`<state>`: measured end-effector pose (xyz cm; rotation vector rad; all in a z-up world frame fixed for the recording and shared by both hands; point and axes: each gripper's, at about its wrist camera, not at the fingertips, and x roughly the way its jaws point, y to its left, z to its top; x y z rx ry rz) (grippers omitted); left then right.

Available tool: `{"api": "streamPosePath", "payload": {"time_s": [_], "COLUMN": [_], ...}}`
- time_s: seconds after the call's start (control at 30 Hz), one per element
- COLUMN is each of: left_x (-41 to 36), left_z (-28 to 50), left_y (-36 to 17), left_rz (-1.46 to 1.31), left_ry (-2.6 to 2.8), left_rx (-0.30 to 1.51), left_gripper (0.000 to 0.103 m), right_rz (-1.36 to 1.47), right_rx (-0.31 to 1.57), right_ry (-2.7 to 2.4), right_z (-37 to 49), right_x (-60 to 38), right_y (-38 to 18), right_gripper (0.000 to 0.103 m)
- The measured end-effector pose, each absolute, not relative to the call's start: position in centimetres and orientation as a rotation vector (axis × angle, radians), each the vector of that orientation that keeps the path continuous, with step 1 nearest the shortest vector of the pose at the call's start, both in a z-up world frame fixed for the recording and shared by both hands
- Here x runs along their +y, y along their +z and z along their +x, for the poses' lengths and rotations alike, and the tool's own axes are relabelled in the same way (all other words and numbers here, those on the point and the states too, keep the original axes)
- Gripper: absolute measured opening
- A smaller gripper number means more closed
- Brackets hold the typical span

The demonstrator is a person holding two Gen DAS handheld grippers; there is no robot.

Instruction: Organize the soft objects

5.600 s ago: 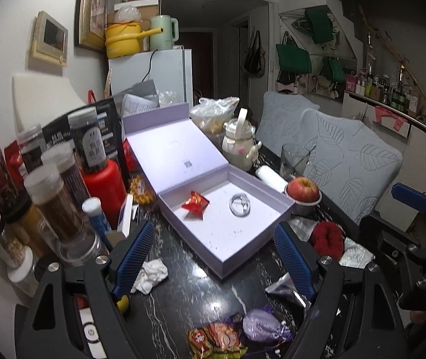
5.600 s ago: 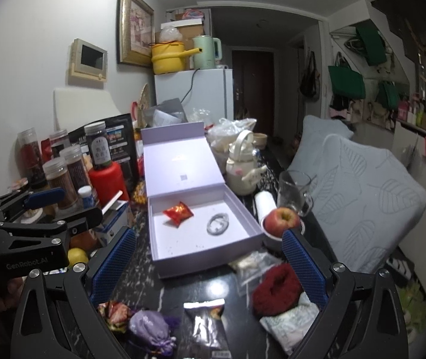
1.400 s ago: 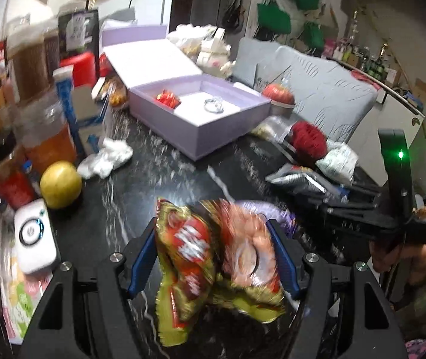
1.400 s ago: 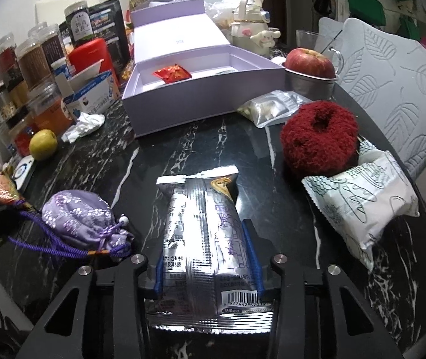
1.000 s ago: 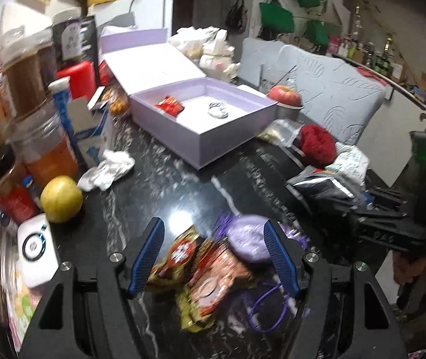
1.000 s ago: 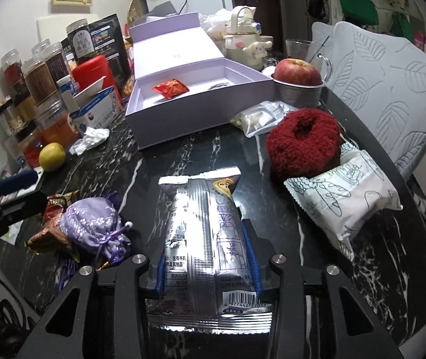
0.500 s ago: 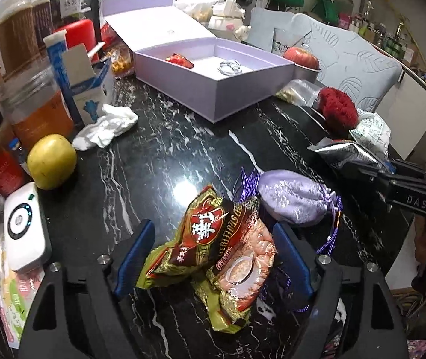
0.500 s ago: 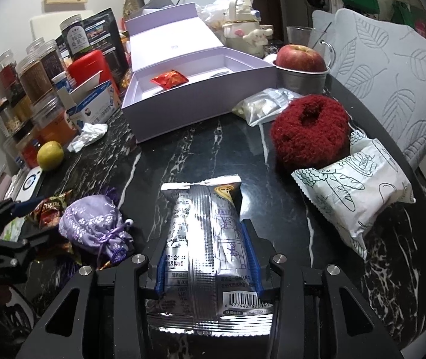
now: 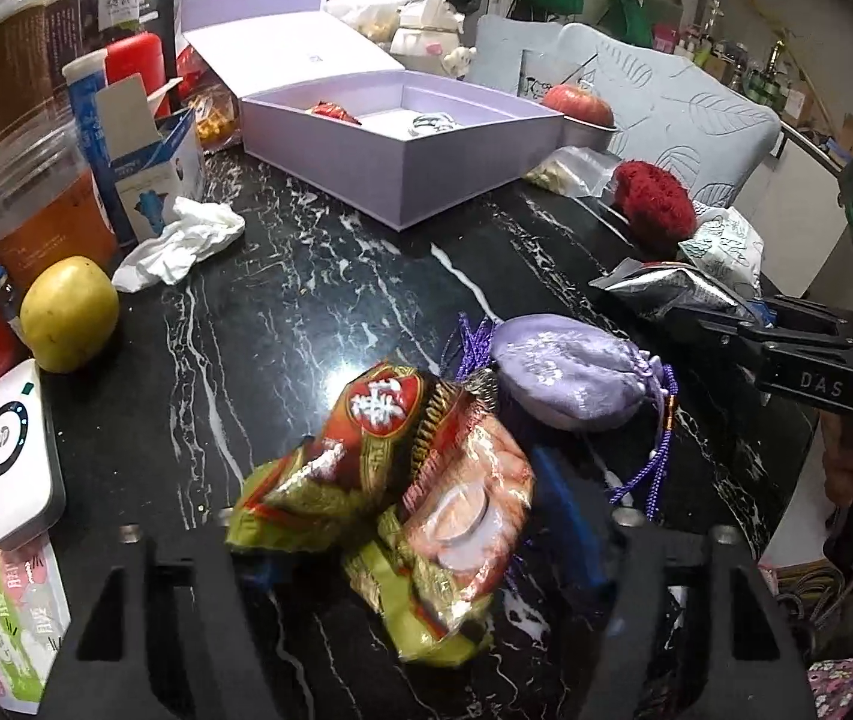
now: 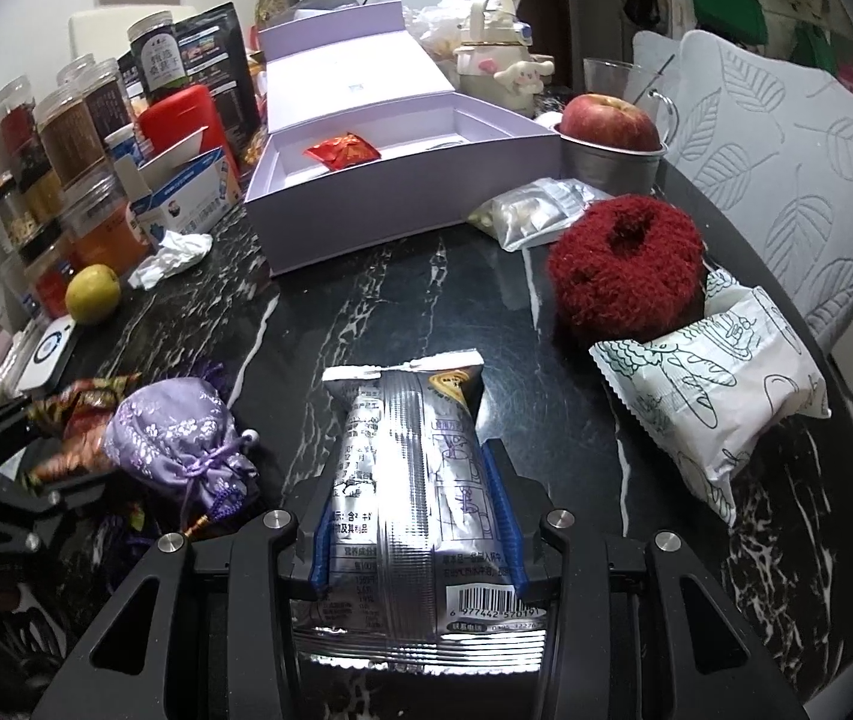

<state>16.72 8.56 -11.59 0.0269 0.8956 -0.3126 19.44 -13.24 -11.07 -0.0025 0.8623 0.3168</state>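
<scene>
1. Left wrist view, far left edge: a white puck-like device (image 9: 15, 456) lies on the black marble table (image 9: 282, 324), with a yellow-green fruit (image 9: 69, 315) just above it and a crumpled white tissue (image 9: 180, 243) to the upper right of the fruit.
2. Upper left: jars and a blue-and-white carton (image 9: 147, 171) stand against the table's left edge.
3. Lower centre: left gripper (image 9: 408, 546), jaws closing around the red-and-green snack packets (image 9: 390, 480); the packets sit between the blue pads. Whether the pads press on them yet I cannot tell, as the left pad is hidden behind the packets.
4. Upper centre: open lilac box (image 9: 420, 150), lid tipped back; a small red packet (image 9: 330, 111) and a silvery ring-shaped item (image 9: 429, 123) lie inside.
5. Centre right: lilac drawstring pouch (image 9: 570, 372) on the table, touching the snack packets' upper right corner.
6. Right wrist view, lower centre: right gripper (image 10: 414, 516) is narrowed onto a silver foil snack bag (image 10: 408, 450), blue pads against both of its long edges.
7. Right of centre: dark red fuzzy scrunchie (image 10: 624, 261) on the table, a white printed bread packet (image 10: 714, 396) touching its lower right side, and a clear bag of pale pieces (image 10: 537, 210) to its upper left.
8. Upper right: red apple (image 10: 609, 120) in a metal cup, just beside the box's right corner.
</scene>
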Motion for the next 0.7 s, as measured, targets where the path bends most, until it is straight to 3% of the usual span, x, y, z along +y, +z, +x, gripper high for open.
{"api": "streamPosePath", "payload": {"time_s": [0.1,0.7], "left_x": [8.5,8.9], "left_z": [16.3,15.4], "left_y": [-11.1,-4.9], "left_rz": [0.031,0.01], "left_ry": [-0.304,-0.284], "left_rx": [0.867,0.711], "left_gripper": [0.056,0.056], "right_rz": [-0.007,0.007], "right_rx": [0.857,0.775], "right_ry": [0.32,0.353], "right_z": [19.3,17.1], "right_x": [-13.3,-13.4], "right_y": [-11.0,-7.4], "right_gripper": [0.041,0.041]}}
